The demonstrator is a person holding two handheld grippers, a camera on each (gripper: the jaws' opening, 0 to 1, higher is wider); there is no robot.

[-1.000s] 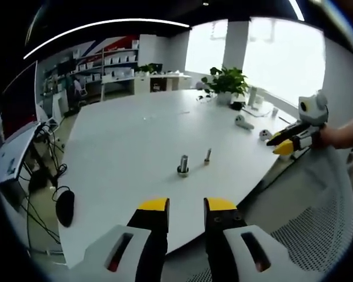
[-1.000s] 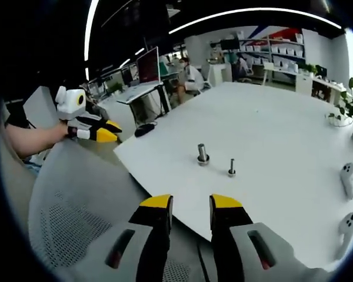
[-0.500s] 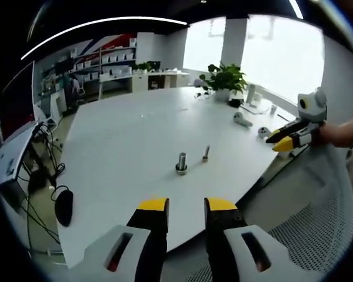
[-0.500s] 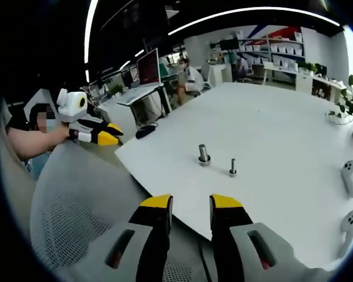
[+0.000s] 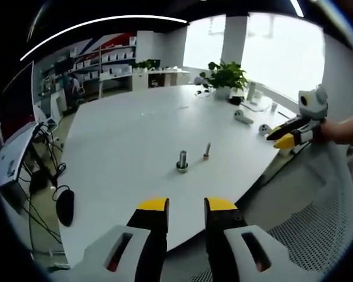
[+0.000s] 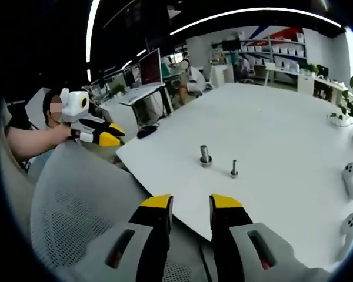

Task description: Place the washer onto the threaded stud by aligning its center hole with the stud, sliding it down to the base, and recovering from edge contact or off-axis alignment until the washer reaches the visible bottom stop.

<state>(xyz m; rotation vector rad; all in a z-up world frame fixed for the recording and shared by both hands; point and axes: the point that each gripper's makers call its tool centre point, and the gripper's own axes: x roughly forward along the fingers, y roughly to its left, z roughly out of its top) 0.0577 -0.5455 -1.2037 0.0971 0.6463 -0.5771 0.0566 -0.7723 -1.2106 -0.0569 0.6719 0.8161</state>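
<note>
A thick metal stud (image 5: 182, 160) stands upright on the white table (image 5: 123, 141), with a wider ring at its base that is too small to identify. A thinner bolt (image 5: 206, 151) stands just to its right. My left gripper (image 5: 186, 205) is open with nothing between its yellow tips, short of the table's near edge. In the right gripper view, the stud (image 6: 205, 155) and the thin bolt (image 6: 233, 170) stand beyond my open, empty right gripper (image 6: 191, 202). The right gripper (image 5: 287, 135) is held off the table's right edge. The left gripper (image 6: 100, 134) is held off the table's left corner.
Two white controllers (image 5: 243, 120) (image 5: 263, 130) lie near the far right edge, by a potted plant (image 5: 225, 79). A mesh chair back (image 5: 317, 229) (image 6: 76, 223) sits between me and the table. A black mouse-like object (image 5: 65, 207) lies on the floor to the left. A person (image 6: 191, 76) sits at a far desk.
Both views have drifted only slightly with the hands. The stud and bolt stand as before, and both jaw gaps are unchanged.
</note>
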